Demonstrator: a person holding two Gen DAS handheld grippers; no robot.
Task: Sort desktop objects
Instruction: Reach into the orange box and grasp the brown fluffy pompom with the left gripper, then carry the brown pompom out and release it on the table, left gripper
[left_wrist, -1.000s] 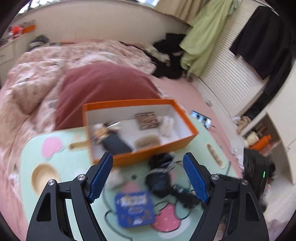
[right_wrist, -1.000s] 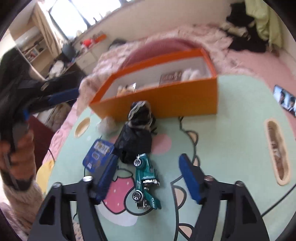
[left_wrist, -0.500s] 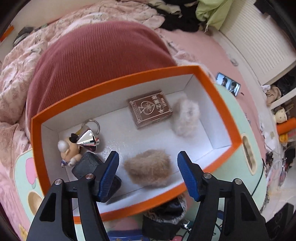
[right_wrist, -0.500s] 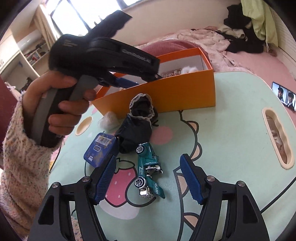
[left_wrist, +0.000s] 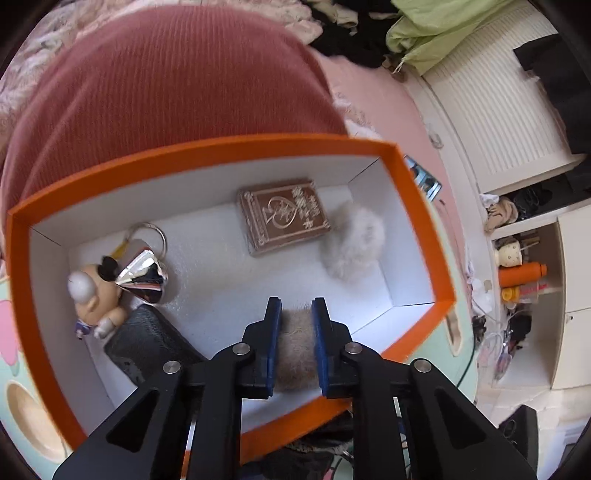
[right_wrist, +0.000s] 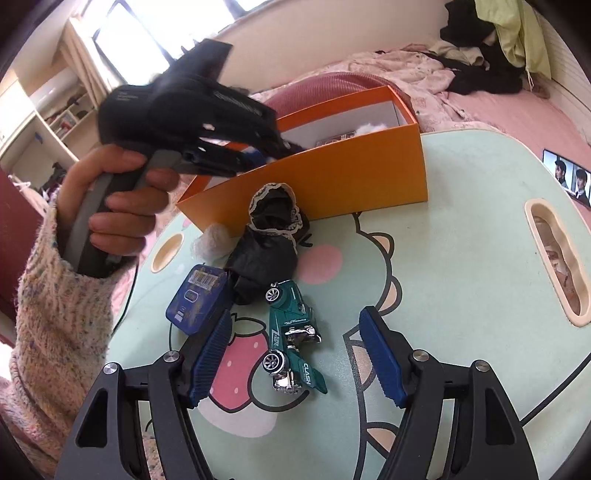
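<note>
The left claw (left_wrist: 296, 325) is clamped on a tan furry pom-pom (left_wrist: 296, 350) inside the orange box (left_wrist: 417, 221), near its front wall, with a brown card box (left_wrist: 282, 216), a white fluffy ball (left_wrist: 351, 247) and a small figurine (left_wrist: 94, 295) lying on the box floor. The right claw (right_wrist: 297, 356) hangs wide apart over the surface (right_wrist: 461, 277), its fingers either side of a green toy car (right_wrist: 291, 332), beside a blue tin (right_wrist: 197, 299) and a black lace-trimmed cloth (right_wrist: 267, 243).

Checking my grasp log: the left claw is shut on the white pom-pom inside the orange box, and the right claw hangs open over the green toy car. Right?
Not quite: the left wrist view shows the left claw shut on the tan fur ball; the white pom-pom lies free in the orange box. The rest holds.
</note>
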